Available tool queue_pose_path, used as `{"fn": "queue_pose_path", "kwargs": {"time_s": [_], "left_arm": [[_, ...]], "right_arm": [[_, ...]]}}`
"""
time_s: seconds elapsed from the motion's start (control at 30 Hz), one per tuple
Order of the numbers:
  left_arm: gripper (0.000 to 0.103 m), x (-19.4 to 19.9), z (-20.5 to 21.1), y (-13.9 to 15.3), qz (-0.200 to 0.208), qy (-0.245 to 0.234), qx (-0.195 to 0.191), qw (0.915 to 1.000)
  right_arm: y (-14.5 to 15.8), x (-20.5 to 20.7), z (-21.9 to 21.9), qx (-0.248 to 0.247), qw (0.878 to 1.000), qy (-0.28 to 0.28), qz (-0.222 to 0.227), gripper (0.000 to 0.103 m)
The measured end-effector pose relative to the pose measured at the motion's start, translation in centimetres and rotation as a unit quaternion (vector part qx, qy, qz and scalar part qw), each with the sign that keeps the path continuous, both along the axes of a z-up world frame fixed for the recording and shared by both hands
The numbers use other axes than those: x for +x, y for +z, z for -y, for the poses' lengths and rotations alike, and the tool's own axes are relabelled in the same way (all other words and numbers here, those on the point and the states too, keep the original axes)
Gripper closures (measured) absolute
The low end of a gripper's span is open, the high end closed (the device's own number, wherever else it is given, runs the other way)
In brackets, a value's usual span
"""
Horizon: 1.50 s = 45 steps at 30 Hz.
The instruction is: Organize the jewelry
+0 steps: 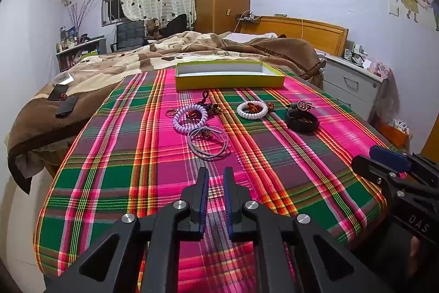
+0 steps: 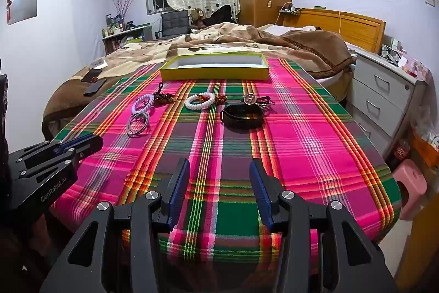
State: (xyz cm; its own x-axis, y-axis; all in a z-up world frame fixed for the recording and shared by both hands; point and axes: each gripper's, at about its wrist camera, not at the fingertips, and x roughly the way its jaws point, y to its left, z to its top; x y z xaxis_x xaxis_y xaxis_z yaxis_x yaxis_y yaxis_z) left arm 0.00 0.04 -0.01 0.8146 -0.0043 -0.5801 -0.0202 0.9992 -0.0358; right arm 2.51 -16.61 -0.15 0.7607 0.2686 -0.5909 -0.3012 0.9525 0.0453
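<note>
An open yellow box (image 1: 230, 81) (image 2: 214, 73), empty, stands at the far end of the plaid cloth. In front of it lie a lilac coil band (image 1: 190, 118) (image 2: 142, 102), grey elastic loops (image 1: 209, 142) (image 2: 138, 123), a white coil band (image 1: 252, 110) (image 2: 199, 101), a black bracelet (image 1: 301, 122) (image 2: 242, 116) and a round "H" charm (image 1: 302, 105) (image 2: 249, 98). My left gripper (image 1: 215, 174) (image 2: 90, 140) hovers near the front, jaws a narrow gap apart, empty. My right gripper (image 2: 219, 165) (image 1: 384, 155) is open and empty at the front.
The plaid cloth (image 1: 137, 169) covers a table with rounded front corners. Behind it is a bed with brown blankets (image 1: 137, 56) and two phones (image 1: 62, 100). A grey drawer cabinet (image 2: 384, 95) and a pink stool (image 2: 411, 183) stand at the right.
</note>
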Motion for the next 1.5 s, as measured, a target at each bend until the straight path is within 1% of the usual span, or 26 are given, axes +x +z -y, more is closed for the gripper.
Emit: {"fn": "queue_pose_path", "kwargs": {"time_s": [0.3,0.33,0.4,0.43,0.63,0.77,0.93,1.27,1.5], "left_arm": [[0.093,0.3,0.4,0.0,0.006,0.008,0.002,1.0],[0.093,-0.3,0.2,0.3,0.009,0.008,0.001,0.9999],[0.093,-0.3,0.5,0.3,0.008,0.008,0.003,0.9999],[0.093,-0.7,-0.1,0.6,0.012,0.009,-0.004,0.9999],[0.093,-0.2,-0.2,0.4,-0.003,0.006,-0.006,1.0],[0.093,0.1,-0.2,0.2,-0.002,0.004,-0.005,1.0],[0.093,0.2,-0.3,-0.1,-0.002,0.007,-0.008,0.9999],[0.093,0.1,-0.5,-0.1,-0.002,0.009,-0.009,0.9999],[0.093,0.2,-0.5,-0.3,-0.005,0.008,-0.01,0.9999]], "right_arm": [[0.1,-0.1,0.1,0.006,1.0,0.0,0.005,0.057],[0.1,-0.1,0.1,0.006,1.0,0.0,0.005,0.057],[0.1,-0.1,0.1,0.006,1.0,0.0,0.006,0.057],[0.1,-0.1,0.1,0.006,1.0,0.0,0.006,0.057],[0.1,-0.1,0.0,0.006,1.0,0.0,0.006,0.057],[-0.1,0.0,-0.1,0.005,1.0,0.0,0.007,0.057],[0.6,-0.2,0.4,0.005,1.0,0.0,0.007,0.057],[0.4,-0.2,0.2,0.004,1.0,-0.001,0.009,0.057],[1.2,-0.2,0.6,0.004,1.0,0.0,0.007,0.057]]}}
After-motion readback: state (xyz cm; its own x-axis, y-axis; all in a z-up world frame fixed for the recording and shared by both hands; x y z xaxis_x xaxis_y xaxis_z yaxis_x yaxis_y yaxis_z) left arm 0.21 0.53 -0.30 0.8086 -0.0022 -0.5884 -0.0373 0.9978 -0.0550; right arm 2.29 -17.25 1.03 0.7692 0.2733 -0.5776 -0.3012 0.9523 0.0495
